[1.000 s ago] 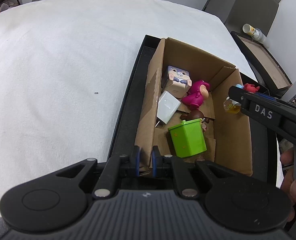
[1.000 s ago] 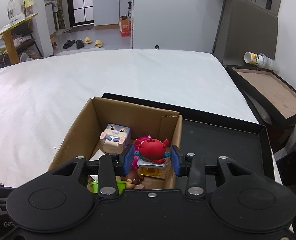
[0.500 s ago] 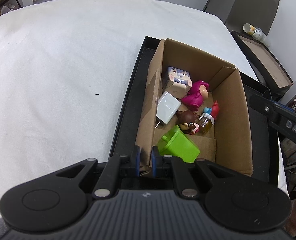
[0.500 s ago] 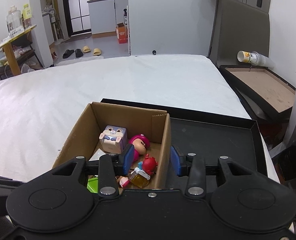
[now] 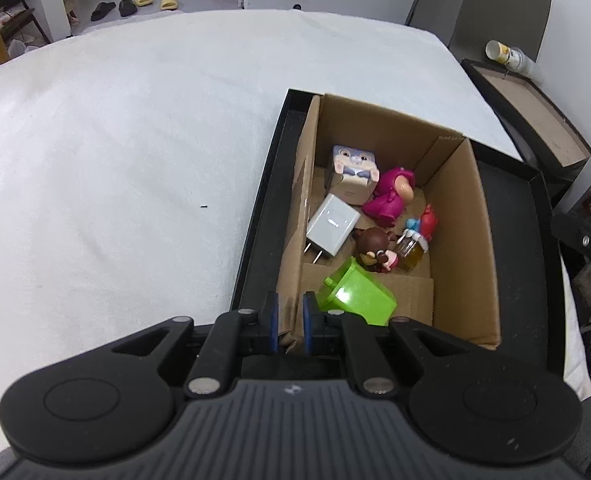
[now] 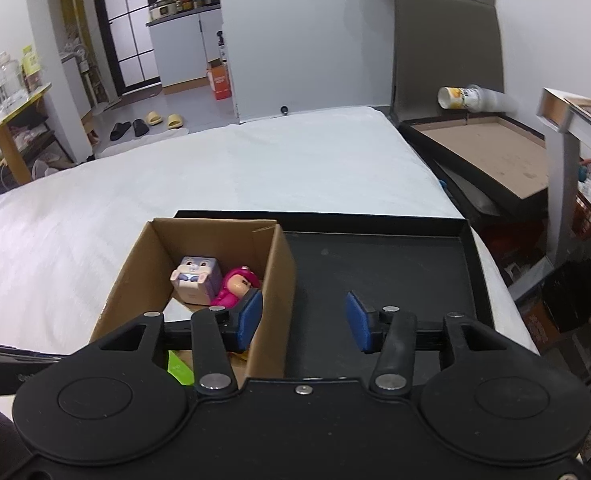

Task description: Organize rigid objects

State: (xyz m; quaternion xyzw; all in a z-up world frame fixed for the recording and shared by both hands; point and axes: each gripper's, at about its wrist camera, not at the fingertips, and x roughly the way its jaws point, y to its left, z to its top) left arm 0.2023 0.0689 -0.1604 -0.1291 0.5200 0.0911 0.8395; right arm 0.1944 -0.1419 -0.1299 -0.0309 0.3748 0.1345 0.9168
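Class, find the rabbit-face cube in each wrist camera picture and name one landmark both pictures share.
Left wrist view: rabbit-face cube lies right of centre, at the far end of the cardboard box.
Right wrist view: the cube is left of centre, low, against the box's far wall.
Shared landmark: the pink doll beside it.

White walls (image 6: 303, 20), grey floor (image 6: 183, 96), white-covered table (image 6: 255, 168), slippers (image 6: 161, 119)

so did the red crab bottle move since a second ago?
Yes. The red crab bottle went from between the right gripper pads, above the cardboard box rim, down onto the box floor beside the brown monkey figure. The jaws have just been opening, now empty.
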